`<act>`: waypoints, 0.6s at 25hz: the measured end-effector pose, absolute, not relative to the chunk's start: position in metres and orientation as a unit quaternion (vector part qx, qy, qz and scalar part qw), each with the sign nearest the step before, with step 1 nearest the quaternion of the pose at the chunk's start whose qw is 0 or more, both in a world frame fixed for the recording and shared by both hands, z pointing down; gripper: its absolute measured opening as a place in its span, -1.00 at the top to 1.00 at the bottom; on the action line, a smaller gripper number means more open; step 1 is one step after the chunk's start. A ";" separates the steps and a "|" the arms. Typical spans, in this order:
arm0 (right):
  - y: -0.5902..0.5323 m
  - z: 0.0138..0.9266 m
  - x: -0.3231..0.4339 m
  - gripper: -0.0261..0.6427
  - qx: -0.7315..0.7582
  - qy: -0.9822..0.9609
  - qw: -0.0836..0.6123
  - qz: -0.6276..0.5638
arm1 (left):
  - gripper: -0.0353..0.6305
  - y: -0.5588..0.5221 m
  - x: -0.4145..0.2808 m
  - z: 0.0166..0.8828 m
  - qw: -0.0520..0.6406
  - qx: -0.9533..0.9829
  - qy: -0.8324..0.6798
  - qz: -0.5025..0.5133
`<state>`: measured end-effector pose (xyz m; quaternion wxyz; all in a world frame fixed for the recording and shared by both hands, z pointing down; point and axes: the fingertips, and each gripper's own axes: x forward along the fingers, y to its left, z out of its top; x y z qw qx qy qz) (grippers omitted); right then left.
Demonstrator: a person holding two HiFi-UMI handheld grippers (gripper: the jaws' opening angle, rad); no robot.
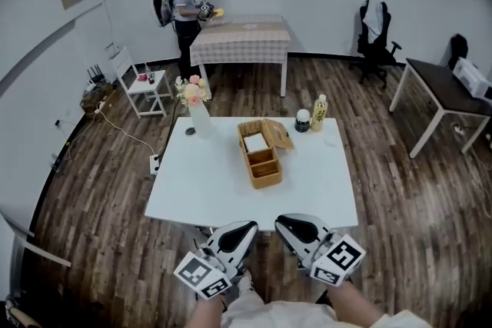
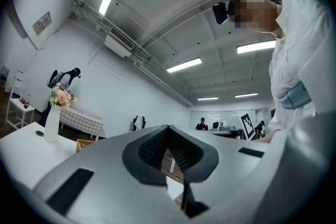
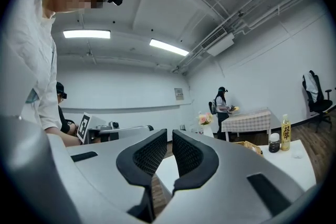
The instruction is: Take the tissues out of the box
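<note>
Left gripper (image 1: 244, 227) and right gripper (image 1: 285, 223) both clenched, empty, just off the surface's (image 1: 200, 188) near edge. Tissues (image 1: 254, 142) in far compartment of wicker box (image 1: 265, 174), lid open, mid-surface. Near half bare. Vase (image 1: 199, 119), jar (image 1: 303, 120), bottle (image 1: 318, 113) near far edge.

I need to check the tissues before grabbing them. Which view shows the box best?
The head view: it looks down into the open wicker box, with white tissues visible at its far end. The left gripper view catches only a corner; the right gripper view only its rim.
</note>
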<state>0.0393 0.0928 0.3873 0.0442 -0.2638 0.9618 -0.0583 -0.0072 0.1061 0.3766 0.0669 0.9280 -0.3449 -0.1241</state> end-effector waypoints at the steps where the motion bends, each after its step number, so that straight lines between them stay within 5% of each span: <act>1: 0.083 0.389 0.029 0.81 -0.264 0.962 0.038 -0.060 | 0.89 0.096 -0.017 0.376 0.069 0.928 -0.343 -0.126; 15: -0.028 0.394 -0.038 0.81 -0.314 0.947 -0.010 -0.067 | 0.89 -0.016 -0.103 0.376 0.087 0.932 -0.323 -0.142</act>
